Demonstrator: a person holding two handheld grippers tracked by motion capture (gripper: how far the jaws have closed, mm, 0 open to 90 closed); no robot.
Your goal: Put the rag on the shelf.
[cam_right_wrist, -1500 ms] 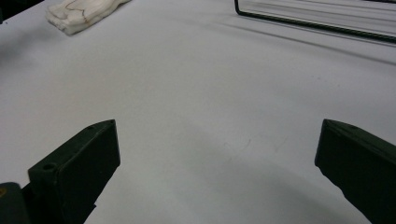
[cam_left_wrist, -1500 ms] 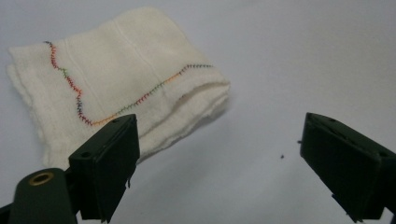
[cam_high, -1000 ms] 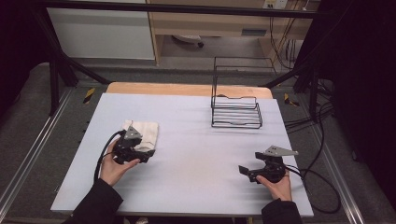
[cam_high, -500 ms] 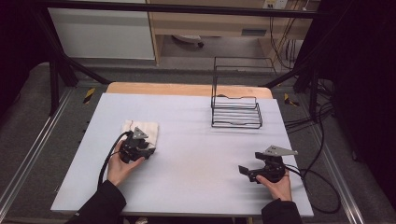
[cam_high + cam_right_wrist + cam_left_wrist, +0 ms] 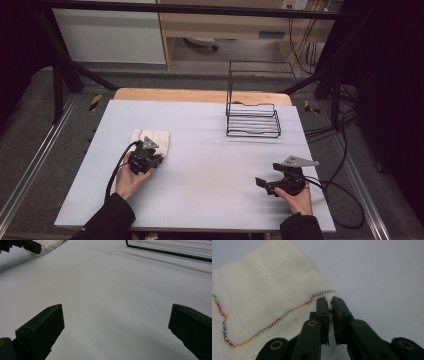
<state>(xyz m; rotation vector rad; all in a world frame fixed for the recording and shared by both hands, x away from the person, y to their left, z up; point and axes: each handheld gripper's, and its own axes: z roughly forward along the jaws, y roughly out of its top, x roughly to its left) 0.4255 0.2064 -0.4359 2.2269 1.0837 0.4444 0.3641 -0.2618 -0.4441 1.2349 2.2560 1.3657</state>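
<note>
A cream cloth with multicoloured stitching lies flat on the left part of the table. My left gripper sits at its near right corner. In the left gripper view the jaws have just been closing and now pinch that corner's hem, with the left gripper shut on the cloth. My right gripper rests low at the table's near right, held by a hand. Its jaws stand wide apart in the right gripper view, with bare table between them. That view also catches the cloth far off.
A black wire rack stands at the back right of the pale table, and its base wire crosses the right gripper view. Cables trail off the right edge. A wooden strip borders the far side.
The left gripper has crept slightly along the cloth's near edge toward its right corner and its jaws have drawn together. The right gripper has stayed put.
</note>
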